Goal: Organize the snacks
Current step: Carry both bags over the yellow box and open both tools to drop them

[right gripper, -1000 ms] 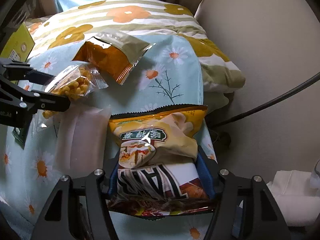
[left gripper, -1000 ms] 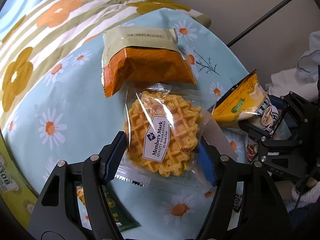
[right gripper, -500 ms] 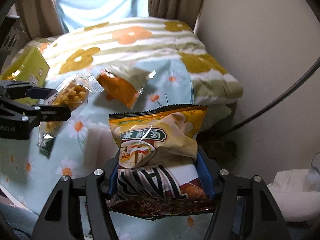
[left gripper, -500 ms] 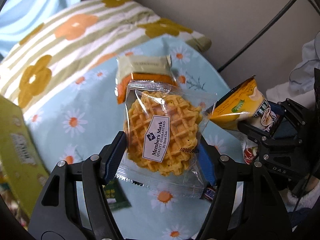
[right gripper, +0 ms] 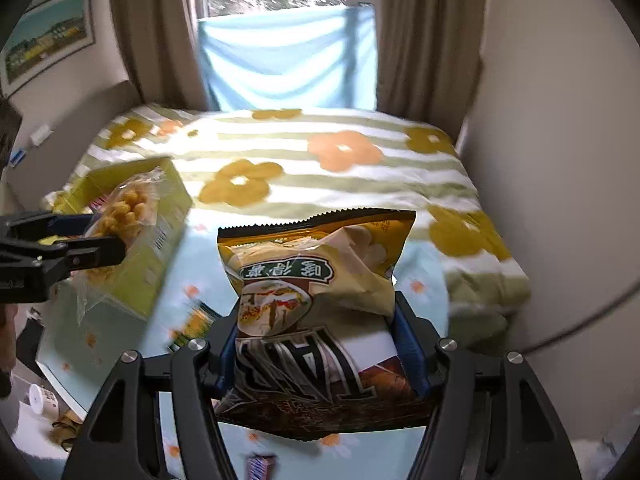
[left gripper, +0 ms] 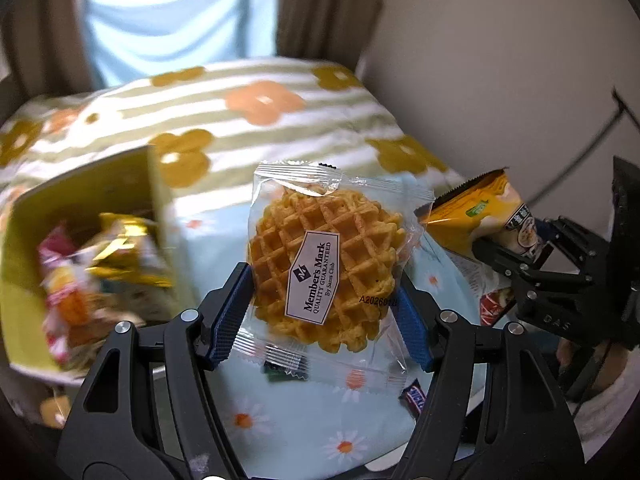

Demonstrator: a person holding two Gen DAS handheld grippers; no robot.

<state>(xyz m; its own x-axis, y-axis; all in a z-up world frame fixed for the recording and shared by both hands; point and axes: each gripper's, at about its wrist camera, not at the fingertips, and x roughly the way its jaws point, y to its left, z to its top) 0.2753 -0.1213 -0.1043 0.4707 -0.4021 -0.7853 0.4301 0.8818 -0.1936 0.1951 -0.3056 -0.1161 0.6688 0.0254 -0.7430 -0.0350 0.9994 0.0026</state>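
Note:
My left gripper (left gripper: 324, 312) is shut on a clear-wrapped waffle (left gripper: 326, 268) with a white label, held up above the daisy-print cloth (left gripper: 304, 432). My right gripper (right gripper: 316, 356) is shut on a yellow and brown chip bag (right gripper: 320, 312), also lifted. In the left wrist view the right gripper (left gripper: 532, 268) with its chip bag (left gripper: 476, 216) shows at the right. In the right wrist view the left gripper (right gripper: 76, 248) with the waffle (right gripper: 120, 212) shows at the left, in front of the yellow-green box (right gripper: 160, 232). That box (left gripper: 92, 184) holds several wrapped snacks (left gripper: 96, 268).
A small dark candy bar (left gripper: 414, 394) and a green packet (left gripper: 280, 372) lie on the cloth below the waffle. A striped flower-print blanket (right gripper: 320, 148) covers the bed behind. Curtains (right gripper: 424, 36), a window and a wall (right gripper: 552, 160) bound the far side and the right.
Both grippers have risen with their snacks; the views now look further across the bed. The yellow-green box has come into view at the left. The orange packet is no longer visible.

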